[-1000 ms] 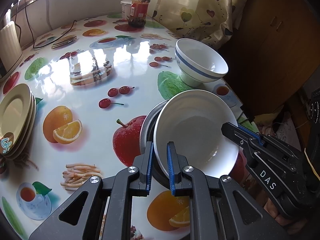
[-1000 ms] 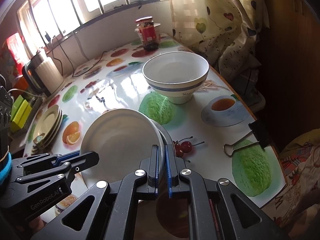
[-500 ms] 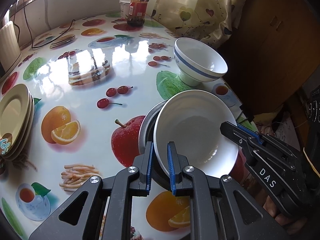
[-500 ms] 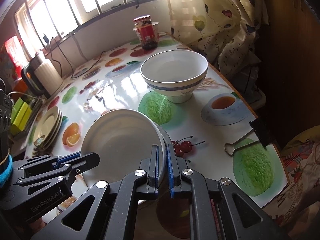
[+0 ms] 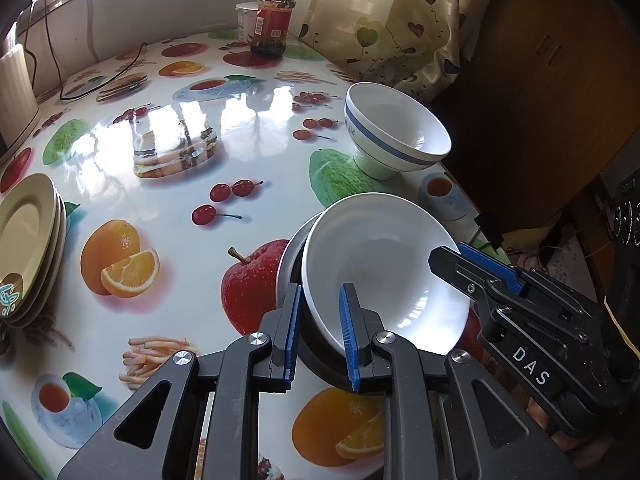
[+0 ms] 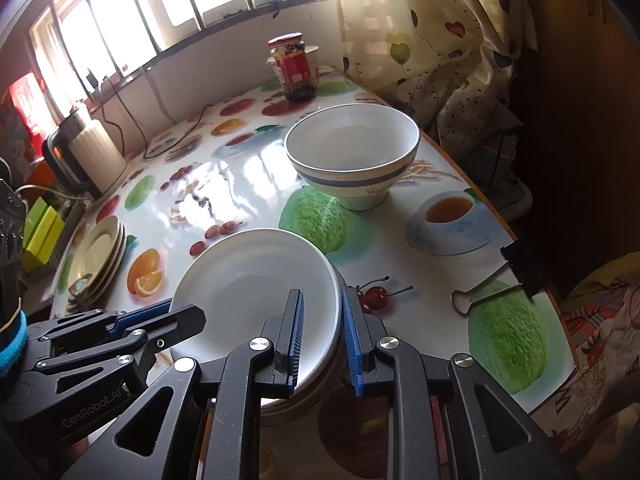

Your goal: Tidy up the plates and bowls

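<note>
My left gripper [image 5: 318, 334] straddles near-left rim of white shallow bowl [image 5: 384, 272], lower centre, nested in steel bowl [image 5: 290, 256] on table [image 5: 168, 184]. Right gripper [image 6: 322, 334] straddles opposite rim. Both fingers opening, pads clear of rim; bowl released.

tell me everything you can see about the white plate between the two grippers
The white plate is a plain, glossy, shallow dish that looks ceramic, empty, sitting tilted in a metal bowl near the table's front edge. The left gripper and right gripper each straddle its rim from opposite sides; both sets of jaws are opening, and gaps show beside the rim, so neither is clamping it.
</note>
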Tool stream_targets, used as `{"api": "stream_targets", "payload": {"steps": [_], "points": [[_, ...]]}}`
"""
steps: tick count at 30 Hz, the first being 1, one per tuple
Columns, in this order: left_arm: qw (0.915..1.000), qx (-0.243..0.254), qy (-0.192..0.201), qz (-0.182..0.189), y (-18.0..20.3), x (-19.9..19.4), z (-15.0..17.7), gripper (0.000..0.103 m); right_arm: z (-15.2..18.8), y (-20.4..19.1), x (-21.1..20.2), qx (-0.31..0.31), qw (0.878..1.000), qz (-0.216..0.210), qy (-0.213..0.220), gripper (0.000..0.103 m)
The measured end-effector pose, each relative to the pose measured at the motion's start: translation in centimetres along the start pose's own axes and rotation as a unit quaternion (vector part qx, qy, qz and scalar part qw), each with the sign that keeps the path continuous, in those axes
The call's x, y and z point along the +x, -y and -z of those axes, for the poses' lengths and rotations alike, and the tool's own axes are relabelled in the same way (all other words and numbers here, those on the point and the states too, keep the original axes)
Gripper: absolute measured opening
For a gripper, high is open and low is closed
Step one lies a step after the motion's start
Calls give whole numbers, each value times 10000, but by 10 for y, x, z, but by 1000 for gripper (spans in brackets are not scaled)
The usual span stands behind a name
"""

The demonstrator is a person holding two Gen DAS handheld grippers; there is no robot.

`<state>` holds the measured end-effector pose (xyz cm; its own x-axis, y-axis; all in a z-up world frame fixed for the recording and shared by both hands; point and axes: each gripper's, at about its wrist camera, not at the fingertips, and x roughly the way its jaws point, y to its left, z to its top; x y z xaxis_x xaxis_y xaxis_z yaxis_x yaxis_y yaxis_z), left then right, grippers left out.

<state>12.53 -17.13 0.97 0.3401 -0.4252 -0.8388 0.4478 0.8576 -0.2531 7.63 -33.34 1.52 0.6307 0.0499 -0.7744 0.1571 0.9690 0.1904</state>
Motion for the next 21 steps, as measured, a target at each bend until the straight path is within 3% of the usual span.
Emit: {"api": "stream_targets", "payload": {"steps": [10, 16, 21], "points": [[9999, 57, 105, 23, 0, -6, -8, 21, -5, -3, -3, 6, 10000, 16, 62, 24], [9991, 250, 312, -123, 4, -13, -17, 32, -11, -4, -9, -2, 9998, 25, 186, 31], [9981, 399, 435, -199, 7, -14, -26, 36, -17, 2, -13, 45, 9994, -41, 330, 37]]}}
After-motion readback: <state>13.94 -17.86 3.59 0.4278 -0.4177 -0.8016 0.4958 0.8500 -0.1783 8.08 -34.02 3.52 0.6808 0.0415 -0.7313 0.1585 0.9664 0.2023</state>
